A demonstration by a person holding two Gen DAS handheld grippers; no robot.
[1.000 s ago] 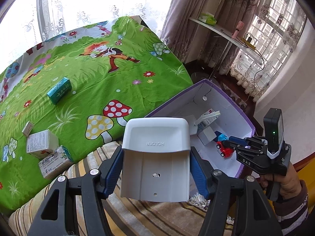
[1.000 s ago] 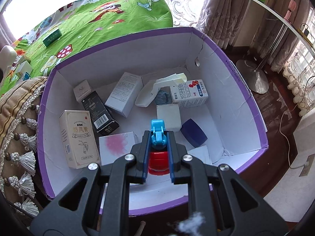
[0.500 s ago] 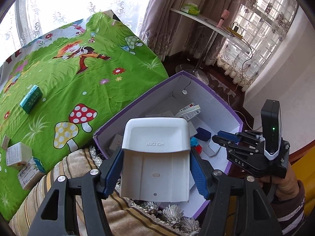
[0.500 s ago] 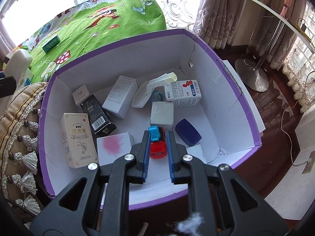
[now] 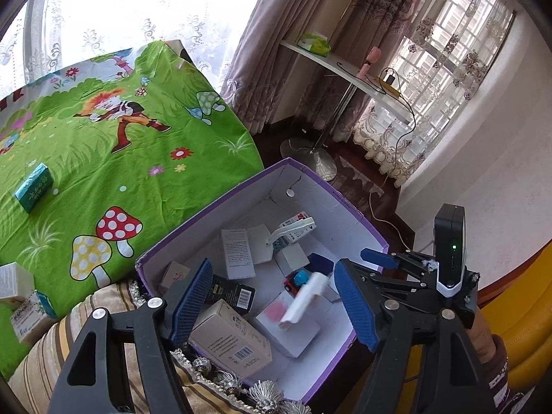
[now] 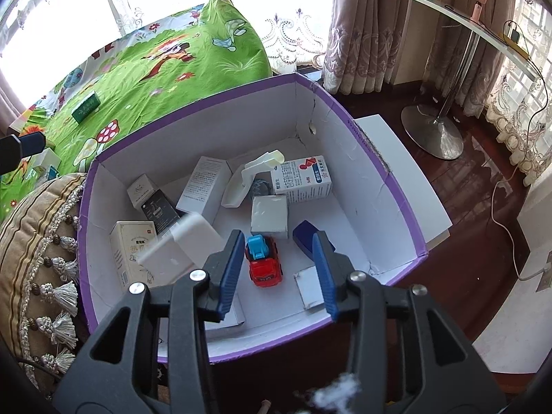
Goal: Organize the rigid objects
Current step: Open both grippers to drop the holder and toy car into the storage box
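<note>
Home bedroom: lace curtains point(image 5: 407, 138), cartoon bedsheet point(image 5: 103, 145)

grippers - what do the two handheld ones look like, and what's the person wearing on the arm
Both the left gripper and the right gripper have black plastic scissor-style arms with silver rivets and ribbed blue pads. In the left wrist view, the right one carries an upright black-and-white module with a small green light. The sleeve is dark with pale stripes.
</note>
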